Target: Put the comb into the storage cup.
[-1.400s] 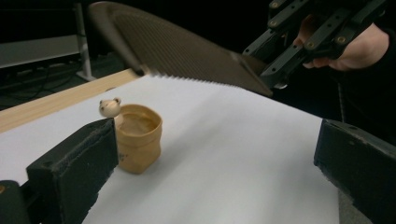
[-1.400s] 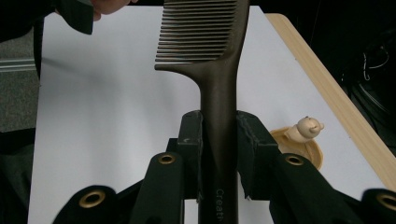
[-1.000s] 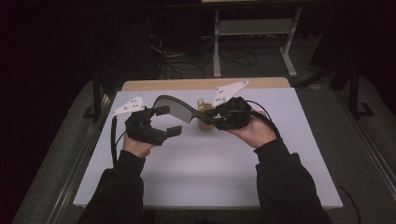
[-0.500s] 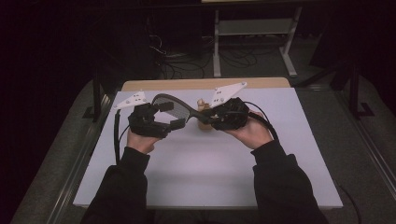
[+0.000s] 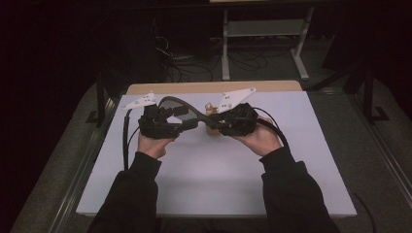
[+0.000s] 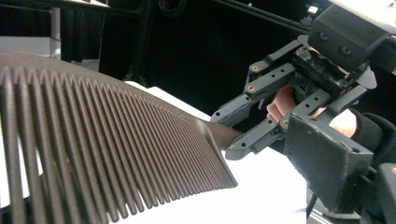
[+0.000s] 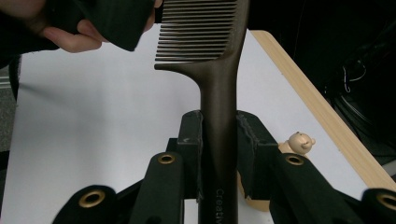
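A dark brown comb hangs above the white table between my two grippers. My right gripper is shut on its handle; in the right gripper view the jaws clamp the handle from both sides. My left gripper is at the toothed end. In the left gripper view the teeth cross the left side, and one of its pads stands well apart from them, so it looks open. The right gripper shows there on the handle.
A small tan bear figure stands on the table just behind the comb, also seen beside my right jaws. A wooden strip borders the table's far edge. Metal frame legs and cables lie on the floor beyond.
My left gripper has risen and moved right, from below the comb's toothed end up to it. The right gripper has kept its hold on the handle, nearly still.
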The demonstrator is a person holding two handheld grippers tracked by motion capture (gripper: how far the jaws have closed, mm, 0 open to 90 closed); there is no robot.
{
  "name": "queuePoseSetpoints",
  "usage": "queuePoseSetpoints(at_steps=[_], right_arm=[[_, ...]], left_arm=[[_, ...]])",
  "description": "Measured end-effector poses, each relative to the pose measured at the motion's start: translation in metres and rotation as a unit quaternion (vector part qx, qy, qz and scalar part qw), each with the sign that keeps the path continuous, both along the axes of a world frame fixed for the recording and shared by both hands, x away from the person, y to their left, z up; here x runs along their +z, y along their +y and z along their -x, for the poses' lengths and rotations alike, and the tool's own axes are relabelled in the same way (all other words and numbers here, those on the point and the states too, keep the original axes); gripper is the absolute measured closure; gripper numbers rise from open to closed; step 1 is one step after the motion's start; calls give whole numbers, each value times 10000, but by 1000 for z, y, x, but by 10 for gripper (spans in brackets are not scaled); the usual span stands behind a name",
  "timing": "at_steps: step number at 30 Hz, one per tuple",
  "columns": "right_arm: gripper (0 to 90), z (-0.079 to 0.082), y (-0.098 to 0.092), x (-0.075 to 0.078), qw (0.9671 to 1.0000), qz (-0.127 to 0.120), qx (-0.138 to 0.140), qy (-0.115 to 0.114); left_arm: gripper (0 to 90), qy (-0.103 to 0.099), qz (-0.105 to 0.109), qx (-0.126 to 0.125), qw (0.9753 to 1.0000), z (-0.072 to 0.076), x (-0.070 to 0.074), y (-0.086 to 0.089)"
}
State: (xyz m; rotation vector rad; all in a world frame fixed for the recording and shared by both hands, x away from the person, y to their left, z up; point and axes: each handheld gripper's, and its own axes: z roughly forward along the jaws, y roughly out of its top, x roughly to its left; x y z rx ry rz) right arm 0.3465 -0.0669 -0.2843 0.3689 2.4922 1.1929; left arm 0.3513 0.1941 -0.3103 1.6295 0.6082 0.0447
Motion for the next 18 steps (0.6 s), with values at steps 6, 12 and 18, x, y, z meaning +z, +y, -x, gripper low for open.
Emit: queuePoseSetpoints(at_steps=[6,12,18], right_arm=[[711,0,0,-1,10000,2,-25,-7],[711,0,1,-2,10000,25,-38,-19],[710,0,4,-4,10000,59,-49,-13]], left_arm=[[320,96,-6,64,9999,0,0,-3],[414,221,-8,214,9995,-1,0,-4],[487,301,111,309,9990,-2,1,-2]])
